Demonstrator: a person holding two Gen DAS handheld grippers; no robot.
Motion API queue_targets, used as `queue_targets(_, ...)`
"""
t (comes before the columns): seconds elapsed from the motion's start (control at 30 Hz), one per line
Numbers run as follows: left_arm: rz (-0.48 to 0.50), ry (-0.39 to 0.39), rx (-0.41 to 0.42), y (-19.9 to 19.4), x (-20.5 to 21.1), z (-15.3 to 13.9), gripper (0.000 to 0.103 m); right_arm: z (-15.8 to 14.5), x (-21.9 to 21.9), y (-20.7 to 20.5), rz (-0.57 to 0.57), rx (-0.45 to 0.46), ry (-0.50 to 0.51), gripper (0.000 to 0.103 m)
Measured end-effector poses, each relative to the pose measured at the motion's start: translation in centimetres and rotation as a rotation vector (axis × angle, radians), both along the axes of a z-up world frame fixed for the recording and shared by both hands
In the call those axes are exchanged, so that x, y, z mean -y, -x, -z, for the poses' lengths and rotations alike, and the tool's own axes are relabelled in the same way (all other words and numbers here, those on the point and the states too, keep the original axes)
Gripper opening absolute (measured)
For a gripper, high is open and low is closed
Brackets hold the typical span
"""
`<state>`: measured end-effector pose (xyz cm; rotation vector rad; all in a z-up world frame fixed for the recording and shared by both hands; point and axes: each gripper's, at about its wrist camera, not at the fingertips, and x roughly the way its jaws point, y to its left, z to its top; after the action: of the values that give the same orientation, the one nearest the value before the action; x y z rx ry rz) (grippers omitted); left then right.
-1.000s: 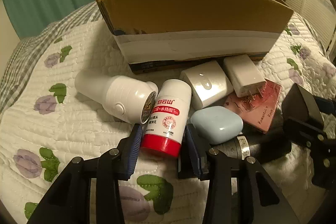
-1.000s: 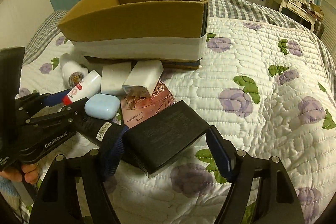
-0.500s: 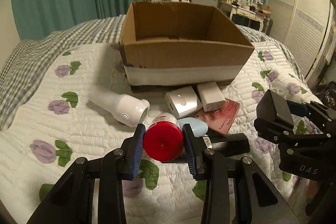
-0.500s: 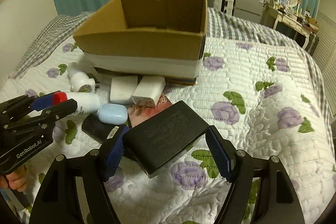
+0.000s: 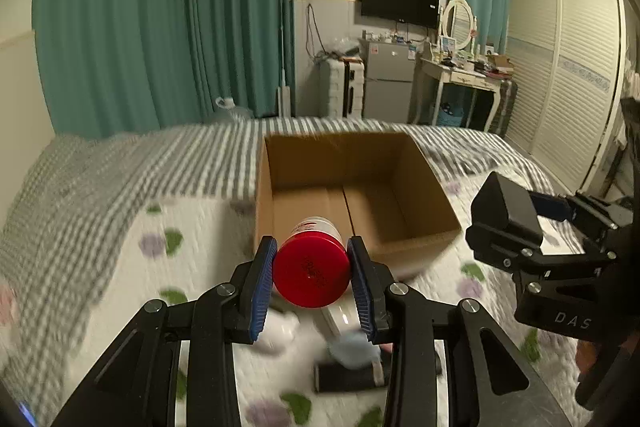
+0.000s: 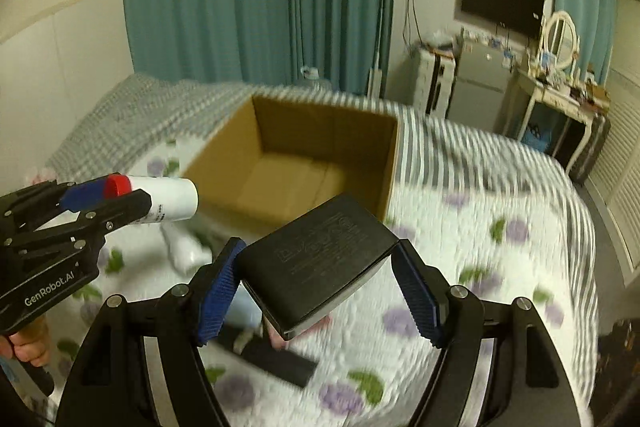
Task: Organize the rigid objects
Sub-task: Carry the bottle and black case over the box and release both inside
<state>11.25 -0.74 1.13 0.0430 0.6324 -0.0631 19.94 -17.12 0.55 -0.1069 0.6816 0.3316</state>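
Note:
My left gripper [image 5: 312, 273] is shut on a white bottle with a red cap [image 5: 311, 275], held in the air with its far end pointing at the open cardboard box [image 5: 412, 239]; the bottle also shows in the right wrist view [image 6: 168, 197]. My right gripper [image 6: 320, 283] is shut on a black flat box [image 6: 320, 263], held above the bed just in front of the cardboard box [image 6: 316, 127]. The cardboard box looks empty inside. The black box in the right gripper shows at the right of the left wrist view [image 5: 506, 211].
Several small items lie blurred on the floral quilt [image 5: 120, 267] below the grippers: a white bottle [image 6: 184, 251], a light blue case [image 5: 352, 349], a black bar [image 5: 348, 377]. A fridge [image 5: 390, 83], dressing table [image 5: 460, 75] and green curtains [image 5: 160, 19] stand behind the bed.
Both grippers have risen from the quilt with their objects and moved toward the cardboard box. The views now look down into the box from above. The scene is motion blurred.

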Motion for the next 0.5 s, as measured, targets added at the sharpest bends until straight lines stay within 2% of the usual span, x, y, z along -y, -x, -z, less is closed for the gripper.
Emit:
queue_targets(0.17, 0.008, 0.000, -0.004, -4.9, -0.2, -0.3, 0.036, -1.5, -0.3, -4.0, -0.005, 0.036, -0.009, 0.075)
queue_targets(0.23, 0.010, -0.022, -0.011, -7.2, 0.0, 0.3, 0.036, -1.4, -0.6, -6.2, -0.011, 0.037, -0.013, 0.075)
queue_targets(0.5, 0.035, -0.058, -0.069, -14.0, 1.1, 4.9, 0.036, 1.2, -0.9, -13.3, -0.004, 0.019, 0.013, 0.075)
